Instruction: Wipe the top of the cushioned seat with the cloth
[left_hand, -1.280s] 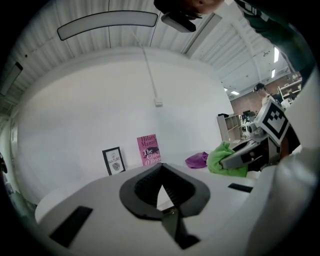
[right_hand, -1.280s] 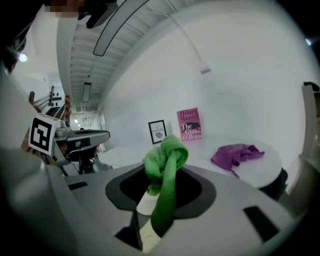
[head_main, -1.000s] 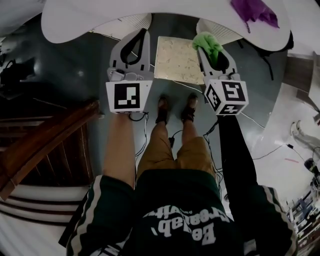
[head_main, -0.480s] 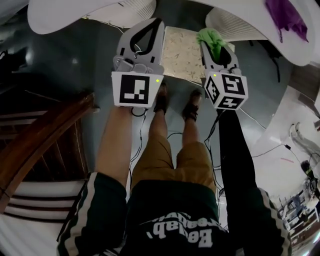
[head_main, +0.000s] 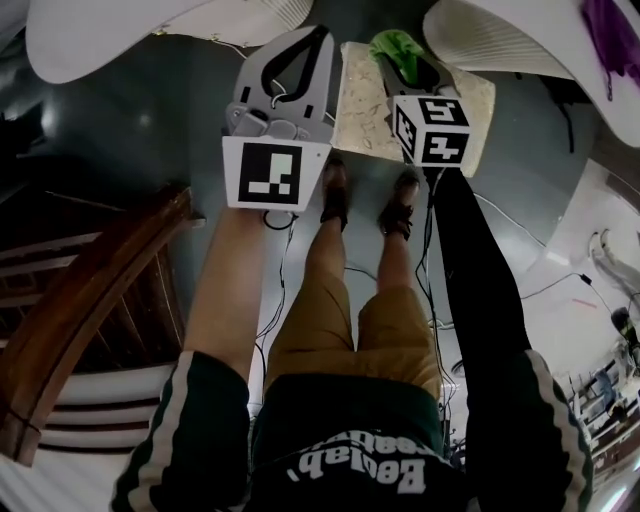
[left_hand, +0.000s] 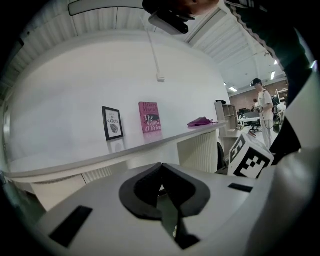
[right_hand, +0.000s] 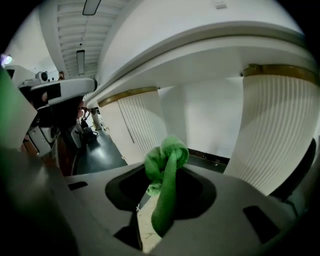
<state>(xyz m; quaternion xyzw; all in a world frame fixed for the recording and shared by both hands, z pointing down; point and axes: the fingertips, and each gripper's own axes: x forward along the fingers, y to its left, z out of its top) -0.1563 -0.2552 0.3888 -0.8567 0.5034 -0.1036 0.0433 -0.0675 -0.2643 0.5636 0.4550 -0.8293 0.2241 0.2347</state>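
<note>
- The person's legs in tan shorts and their brown shoes stand on the dark floor, with thin cables trailing beside the feet.
- A brown wooden rail runs along the person's left side.
- The left hand-held gripper is held out in front, its marker cube facing the head camera. In the left gripper view its dark jaws are together at the tips with nothing between them.
- The right hand-held gripper is just beside the left one, and its own cube is tilted. Its jaws are clamped on a green cloth, which bunches into a knot-like wad beyond the tips and trails back between them.
- The cushioned seat, a cream speckled square, lies on the floor just past the shoes, partly hidden under both tools. From the head camera the cloth sits over the seat's far edge; whether it touches the top cannot be told. A strip of the seat's surface shows below the right jaws.
- Beyond the seat curves a white worktop on ribbed white supports.
- On that worktop rest a purple rag, a pink book and a small framed picture, the last two leaning on the wall.
- Far behind, a person stands in the room.
</note>
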